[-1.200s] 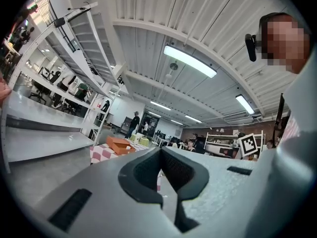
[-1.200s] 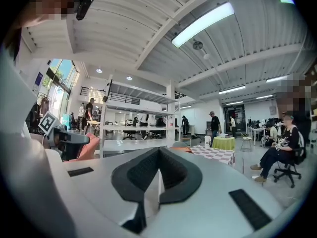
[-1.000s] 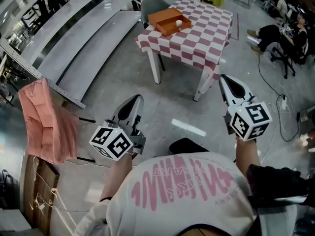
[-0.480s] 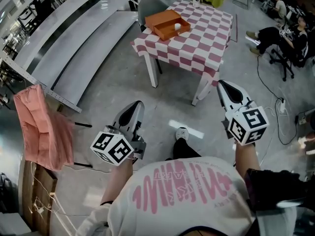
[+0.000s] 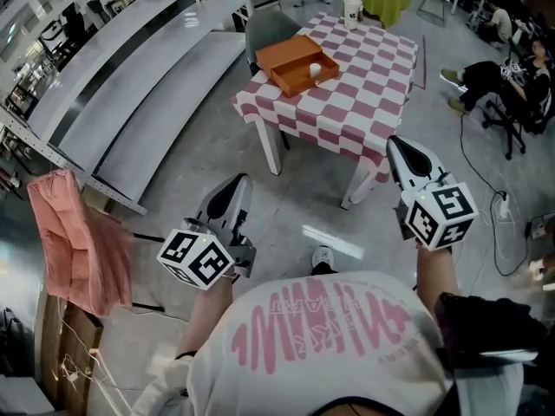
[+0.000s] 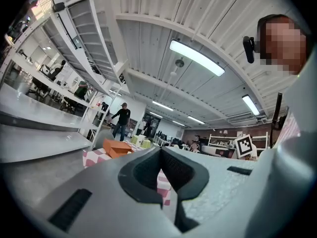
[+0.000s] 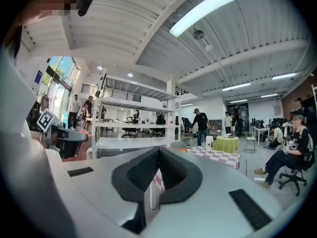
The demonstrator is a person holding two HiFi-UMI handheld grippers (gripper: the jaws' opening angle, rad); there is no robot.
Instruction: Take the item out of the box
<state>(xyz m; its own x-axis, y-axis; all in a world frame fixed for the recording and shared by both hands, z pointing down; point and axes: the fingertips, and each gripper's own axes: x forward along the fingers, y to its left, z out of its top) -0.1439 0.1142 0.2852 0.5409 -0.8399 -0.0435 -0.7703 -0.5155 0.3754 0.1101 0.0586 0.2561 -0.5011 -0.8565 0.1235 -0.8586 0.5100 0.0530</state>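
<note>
Approach comes first: left gripper [image 5: 236,185] and right gripper [image 5: 399,144] are clenched and empty, with the orange box [image 5: 293,52] well ahead of both. Part one gripper's jaws before reaching the white item [image 5: 316,69].

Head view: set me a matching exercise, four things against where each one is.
1. orange box
2. small white item
3. white cup
4. pink cloth

A. far edge of the checkered table
B. inside the box
C. far left, off the table
D. left side of the table

Pairs: 1-D, 2-B, 3-A, 4-C
</note>
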